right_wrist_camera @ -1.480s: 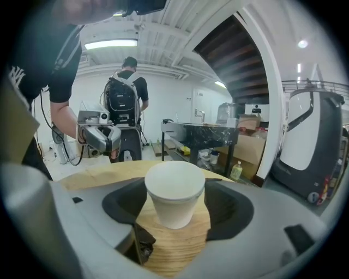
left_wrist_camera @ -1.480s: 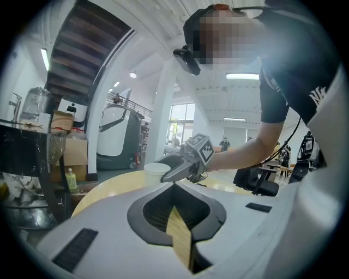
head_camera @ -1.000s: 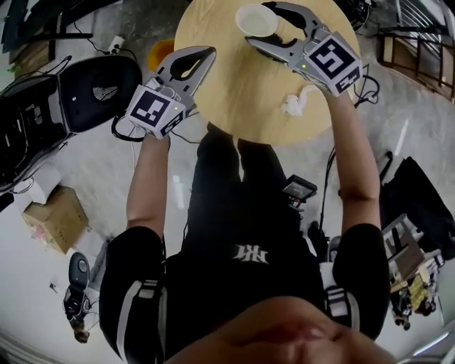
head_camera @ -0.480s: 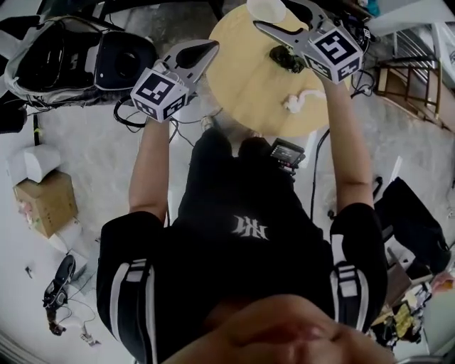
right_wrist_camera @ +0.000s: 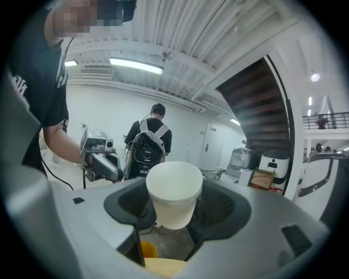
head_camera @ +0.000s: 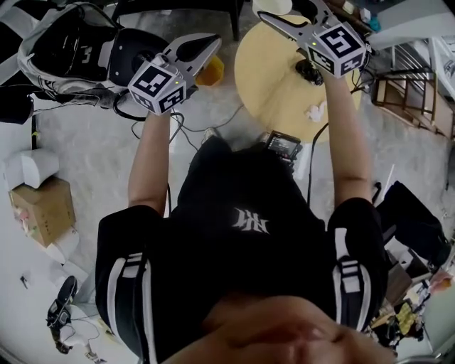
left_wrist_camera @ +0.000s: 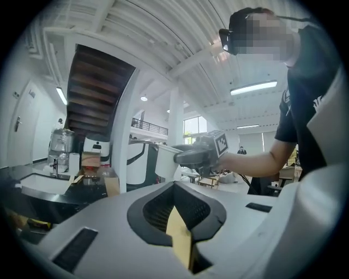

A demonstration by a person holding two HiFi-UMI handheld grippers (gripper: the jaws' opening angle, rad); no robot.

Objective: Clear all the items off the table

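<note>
My right gripper (head_camera: 283, 11) is shut on a white paper cup (head_camera: 273, 6) and holds it upright in the air above the far edge of the round wooden table (head_camera: 274, 82). In the right gripper view the cup (right_wrist_camera: 173, 197) sits squarely between the jaws. A black object (head_camera: 309, 70) and a crumpled white tissue (head_camera: 315, 110) lie on the table. My left gripper (head_camera: 209, 45) hangs over the floor left of the table, shut and empty. In the left gripper view the right gripper (left_wrist_camera: 200, 153) and its cup (left_wrist_camera: 164, 162) show ahead.
An orange object (head_camera: 211, 72) lies on the floor beside the table. A black-and-white backpack (head_camera: 65, 44) rests on a chair at the far left. Cardboard boxes (head_camera: 43, 206) stand at the left, and cables run across the floor. A wooden rack (head_camera: 405, 99) stands at the right.
Both grippers have risen and drawn back from the table. The cup has gone up with the right gripper. The left gripper now hangs over the floor instead of the table's edge.
</note>
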